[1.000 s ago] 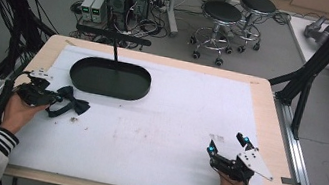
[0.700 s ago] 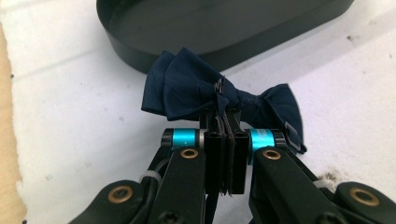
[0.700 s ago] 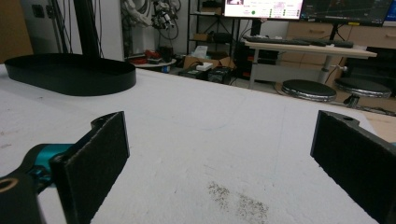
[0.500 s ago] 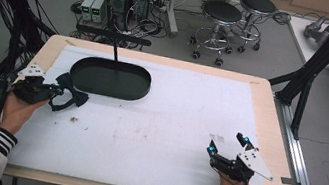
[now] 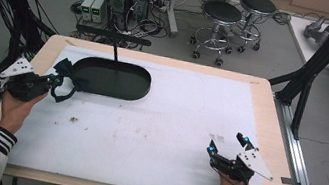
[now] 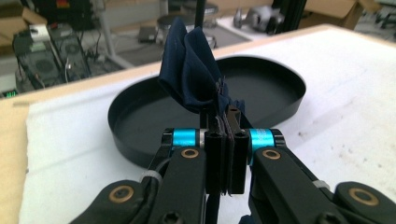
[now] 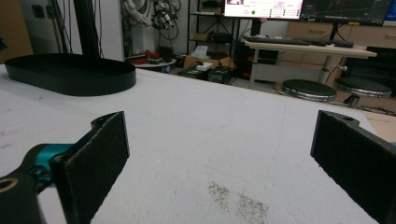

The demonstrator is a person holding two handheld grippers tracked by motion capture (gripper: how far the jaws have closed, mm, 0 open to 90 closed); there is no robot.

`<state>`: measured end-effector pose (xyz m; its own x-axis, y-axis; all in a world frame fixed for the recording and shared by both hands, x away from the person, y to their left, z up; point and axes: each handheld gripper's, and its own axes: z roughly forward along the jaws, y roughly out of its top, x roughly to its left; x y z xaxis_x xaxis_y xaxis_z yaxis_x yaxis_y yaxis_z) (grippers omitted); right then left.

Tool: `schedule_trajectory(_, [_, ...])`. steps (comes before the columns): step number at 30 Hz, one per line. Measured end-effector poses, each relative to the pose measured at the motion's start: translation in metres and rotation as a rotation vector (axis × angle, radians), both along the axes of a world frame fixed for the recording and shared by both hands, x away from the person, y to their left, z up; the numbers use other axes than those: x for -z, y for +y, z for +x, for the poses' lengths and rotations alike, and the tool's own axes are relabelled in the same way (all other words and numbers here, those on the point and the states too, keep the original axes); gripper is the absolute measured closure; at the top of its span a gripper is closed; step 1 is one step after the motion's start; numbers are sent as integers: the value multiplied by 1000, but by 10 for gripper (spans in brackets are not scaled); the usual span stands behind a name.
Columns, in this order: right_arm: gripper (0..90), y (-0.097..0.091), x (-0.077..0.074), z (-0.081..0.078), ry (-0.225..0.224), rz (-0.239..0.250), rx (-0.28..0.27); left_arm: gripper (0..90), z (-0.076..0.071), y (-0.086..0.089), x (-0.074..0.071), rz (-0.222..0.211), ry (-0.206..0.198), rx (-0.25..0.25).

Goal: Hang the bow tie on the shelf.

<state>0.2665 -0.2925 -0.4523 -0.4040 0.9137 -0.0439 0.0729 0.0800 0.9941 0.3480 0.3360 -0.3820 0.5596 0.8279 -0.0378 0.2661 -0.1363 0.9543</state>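
A dark navy bow tie hangs from my left gripper, which is shut on it at the table's left side. In the left gripper view the folded cloth of the bow tie rises just past my left gripper, right at the near rim of the black oval tray. In the high view the bow tie overlaps the left end of that tray. My right gripper rests near the front right of the table, open, with nothing between its pads.
A white mat covers the wooden table. A black post stands behind the tray. Dark specks lie on the mat in front of my right gripper. Stools and computer gear stand on the floor beyond the table.
My left gripper has carried the bow tie away from me and up toward the tray's left end. The right gripper has stayed in place, open.
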Motion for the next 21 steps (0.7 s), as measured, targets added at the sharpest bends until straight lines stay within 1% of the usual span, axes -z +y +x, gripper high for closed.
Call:
schedule_trajectory(3, [34, 0, 0, 0, 3, 0, 1, 884, -1, 0, -2, -13, -24, -4])
schedule_trajectory(5, [34, 0, 0, 0, 4, 1, 1, 884, -1, -1, -5, -14, -39, -7])
schedule_trajectory(7, [34, 0, 0, 0, 4, 1, 1, 883, 0, -2, -8, -19, -52, 3])
schedule_trajectory(8, [34, 0, 0, 0, 4, 1, 1, 883, 0, -3, -9, -14, -62, 5])
schedule_trajectory(11, [34, 0, 0, 0, 3, 1, 1, 883, 1, -7, -13, -6, -72, 12])
schedule_trajectory(13, [34, 0, 0, 0, 4, 1, 1, 884, 4, -11, -18, -13, -79, 13])
schedule_trajectory(14, [34, 0, 0, 0, 3, 1, 0, 884, 4, -11, -18, -13, -79, 13])
schedule_trajectory(16, [34, 0, 0, 0, 5, 2, 0, 884, 6, -12, -22, -20, -84, 17])
schedule_trajectory(17, [34, 0, 0, 0, 5, 3, -1, 883, 8, -14, -27, -26, -90, 22])
schedule_trajectory(19, [34, 0, 0, 0, 8, 6, 0, 884, 9, -15, -29, -29, -98, 24])
schedule_trajectory(21, [34, 0, 0, 0, 9, 8, -2, 884, 12, -17, -34, -45, -100, 30])
